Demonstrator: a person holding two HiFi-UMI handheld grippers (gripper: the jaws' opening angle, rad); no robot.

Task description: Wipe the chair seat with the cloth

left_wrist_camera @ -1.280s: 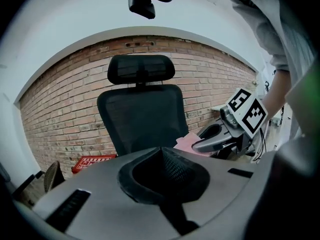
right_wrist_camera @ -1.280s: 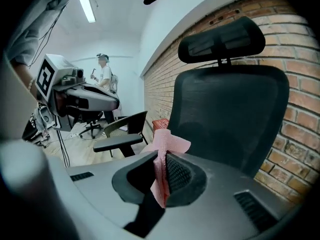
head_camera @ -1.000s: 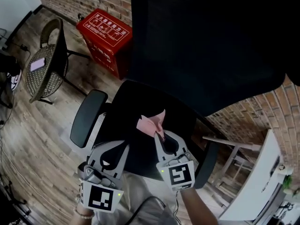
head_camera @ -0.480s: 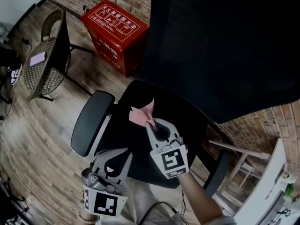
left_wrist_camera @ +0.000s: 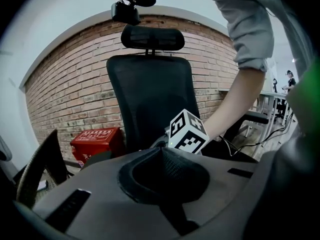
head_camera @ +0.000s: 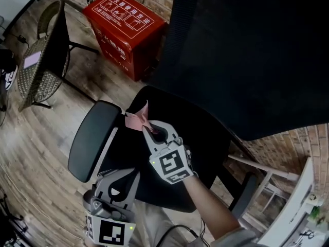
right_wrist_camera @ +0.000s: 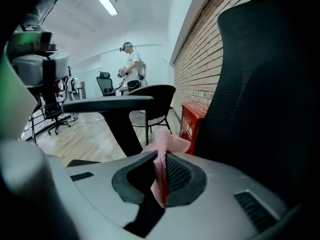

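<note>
A black office chair fills the head view, its seat (head_camera: 203, 133) below the tall mesh backrest (head_camera: 247, 50). My right gripper (head_camera: 148, 128) is shut on a pink cloth (head_camera: 135, 118) and holds it at the seat's left side, close to the left armrest (head_camera: 91, 140). In the right gripper view the cloth (right_wrist_camera: 169, 143) sticks up pinched between the jaws of the right gripper (right_wrist_camera: 161, 156). My left gripper (head_camera: 121, 178) hangs at the seat's near edge, jaws together and empty. In its own view the left gripper (left_wrist_camera: 161, 153) faces the backrest (left_wrist_camera: 150, 99).
A red metal box (head_camera: 123, 32) stands against the brick wall behind the chair. A wicker chair (head_camera: 43, 60) is at the far left on the wooden floor. The right armrest (head_camera: 245, 192) and a white table (head_camera: 290, 205) lie to the right. A person (right_wrist_camera: 131, 66) stands far off.
My right gripper has carried the pink cloth leftward and farther back across the seat, toward the left armrest. The left gripper has stayed at the near edge.
</note>
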